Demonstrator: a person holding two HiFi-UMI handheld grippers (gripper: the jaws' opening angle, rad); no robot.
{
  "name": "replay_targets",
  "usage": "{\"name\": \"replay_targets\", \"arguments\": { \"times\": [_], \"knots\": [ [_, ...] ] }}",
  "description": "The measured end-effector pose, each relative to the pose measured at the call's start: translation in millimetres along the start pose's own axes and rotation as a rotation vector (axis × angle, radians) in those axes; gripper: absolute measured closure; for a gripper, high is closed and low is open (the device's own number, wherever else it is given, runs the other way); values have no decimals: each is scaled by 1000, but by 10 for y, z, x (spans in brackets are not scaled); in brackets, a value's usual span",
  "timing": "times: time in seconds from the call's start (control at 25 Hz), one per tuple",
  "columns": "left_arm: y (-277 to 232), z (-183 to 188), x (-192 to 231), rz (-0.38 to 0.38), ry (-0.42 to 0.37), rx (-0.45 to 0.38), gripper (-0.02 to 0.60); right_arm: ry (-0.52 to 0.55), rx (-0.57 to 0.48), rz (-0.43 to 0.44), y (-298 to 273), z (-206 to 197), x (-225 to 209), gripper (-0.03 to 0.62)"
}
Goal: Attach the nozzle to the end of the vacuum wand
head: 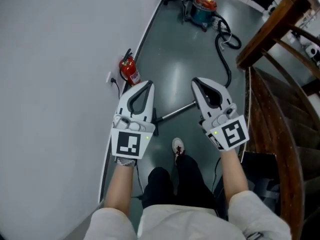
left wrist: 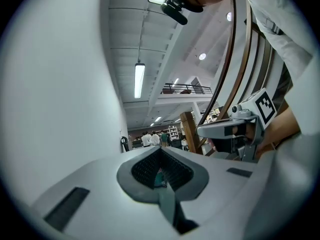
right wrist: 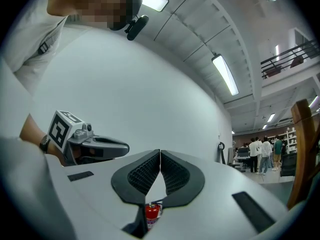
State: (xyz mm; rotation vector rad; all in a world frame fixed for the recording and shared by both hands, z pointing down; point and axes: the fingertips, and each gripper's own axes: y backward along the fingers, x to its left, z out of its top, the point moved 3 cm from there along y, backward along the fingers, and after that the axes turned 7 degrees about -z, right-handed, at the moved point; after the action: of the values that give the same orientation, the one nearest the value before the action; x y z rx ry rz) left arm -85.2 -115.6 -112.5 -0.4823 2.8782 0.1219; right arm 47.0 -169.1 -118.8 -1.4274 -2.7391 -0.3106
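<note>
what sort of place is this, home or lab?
Likely a large workshop or lab hall, not a home: fire extinguisher by the wall, shop vacuum on grey floor, mezzanine railing under strip lights.

Scene evenly lit by ceiling strip lights (left wrist: 139,79); soft glare seen on the grey floor (head: 176,81). Heavy fisheye bending and dark corners noted in the 2 gripper views.
</note>
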Motion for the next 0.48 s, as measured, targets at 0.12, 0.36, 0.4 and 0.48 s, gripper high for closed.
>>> {"name": "replay_targets", "arguments": {
  "times": [0.12,0.36,0.4,0.48],
  "knots": [
    [96,537,-46,-7,20,-3,581,-9,-1,-14,113,559,27,566],
    [377,1407,-180,-36,63,-8,581,-29,14,-33,427,1456,224,566],
    [436,1532,-216,-41,62,-16,581,-28,21,-36,499,1567,266,566],
    [585,1727,-286,-44,64,-27,581,-24,29,-44,634,1767,361,566]
  ]
}}
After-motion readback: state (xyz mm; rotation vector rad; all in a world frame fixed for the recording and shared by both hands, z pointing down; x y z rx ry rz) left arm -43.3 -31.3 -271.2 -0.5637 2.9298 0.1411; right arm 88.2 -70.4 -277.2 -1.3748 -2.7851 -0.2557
